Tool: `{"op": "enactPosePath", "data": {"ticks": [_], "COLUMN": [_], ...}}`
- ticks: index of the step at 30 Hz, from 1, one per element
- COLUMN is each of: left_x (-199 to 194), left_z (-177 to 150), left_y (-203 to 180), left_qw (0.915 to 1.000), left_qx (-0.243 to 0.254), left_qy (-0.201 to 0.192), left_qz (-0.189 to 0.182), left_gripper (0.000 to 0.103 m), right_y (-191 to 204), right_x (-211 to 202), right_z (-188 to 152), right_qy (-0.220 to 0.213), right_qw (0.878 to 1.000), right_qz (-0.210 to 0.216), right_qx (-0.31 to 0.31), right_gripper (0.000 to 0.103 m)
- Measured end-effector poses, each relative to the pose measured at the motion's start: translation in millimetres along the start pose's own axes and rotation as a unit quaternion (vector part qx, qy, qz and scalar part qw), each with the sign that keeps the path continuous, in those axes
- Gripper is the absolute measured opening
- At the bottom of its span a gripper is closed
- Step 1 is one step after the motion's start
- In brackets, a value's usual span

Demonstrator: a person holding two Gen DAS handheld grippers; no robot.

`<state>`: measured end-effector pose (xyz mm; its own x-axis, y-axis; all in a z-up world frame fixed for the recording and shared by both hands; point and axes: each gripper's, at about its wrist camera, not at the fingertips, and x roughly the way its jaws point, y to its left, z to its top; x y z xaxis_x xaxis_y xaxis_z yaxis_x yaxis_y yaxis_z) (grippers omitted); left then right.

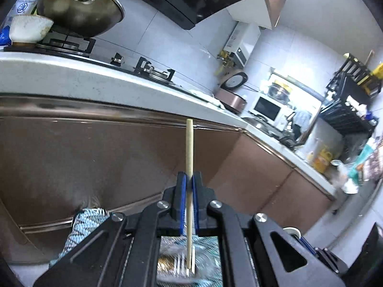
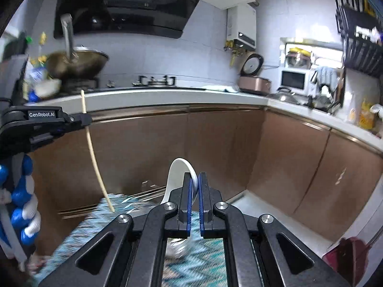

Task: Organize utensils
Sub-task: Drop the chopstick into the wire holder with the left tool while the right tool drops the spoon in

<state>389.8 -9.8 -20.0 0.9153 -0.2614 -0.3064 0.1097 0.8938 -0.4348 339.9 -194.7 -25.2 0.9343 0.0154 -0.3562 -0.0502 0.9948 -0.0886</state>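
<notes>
1. Chopstick (image 1: 189,153) upright, clamped between blue pads of left hand-held gripper (image 1: 189,184); lower end pokes below the jaws.
2. From right wrist view, same chopstick (image 2: 92,148) hangs from left hand-held gripper (image 2: 82,119), tip over teal patterned cloth (image 2: 95,222).
3. White ceramic spoon (image 2: 178,174) pinched in right hand-held gripper (image 2: 194,184), bowl end up, jaws narrow on it.
4. Behind: table (image 2: 167,96) with wok (image 2: 76,62), rice cooker (image 2: 253,81).
</notes>
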Motion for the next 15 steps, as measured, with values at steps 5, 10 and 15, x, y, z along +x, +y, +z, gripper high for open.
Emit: {"op": "enactPosePath", "data": {"ticks": [5,10,15], "left_x": [36,51,48], "left_z": [-35,-71,-82], "left_y": [4,9,14], "left_qw": [0.9990,0.9978,0.9986], "left_qx": [0.031,0.049,0.047], "left_qy": [-0.019,-0.020,-0.001], "left_qz": [0.026,0.039,0.025], "left_gripper": [0.005,0.007,0.020], "right_y": [9,17,20], "right_x": [41,60,72], "right_z": [-20,-50,-62], "right_qy": [0.006,0.011,0.021], "right_qw": [1.000,1.000,1.000], "right_qz": [-0.029,-0.025,-0.003], "right_qx": [-0.002,0.011,0.021], "right_gripper": [0.005,0.005,0.014]}}
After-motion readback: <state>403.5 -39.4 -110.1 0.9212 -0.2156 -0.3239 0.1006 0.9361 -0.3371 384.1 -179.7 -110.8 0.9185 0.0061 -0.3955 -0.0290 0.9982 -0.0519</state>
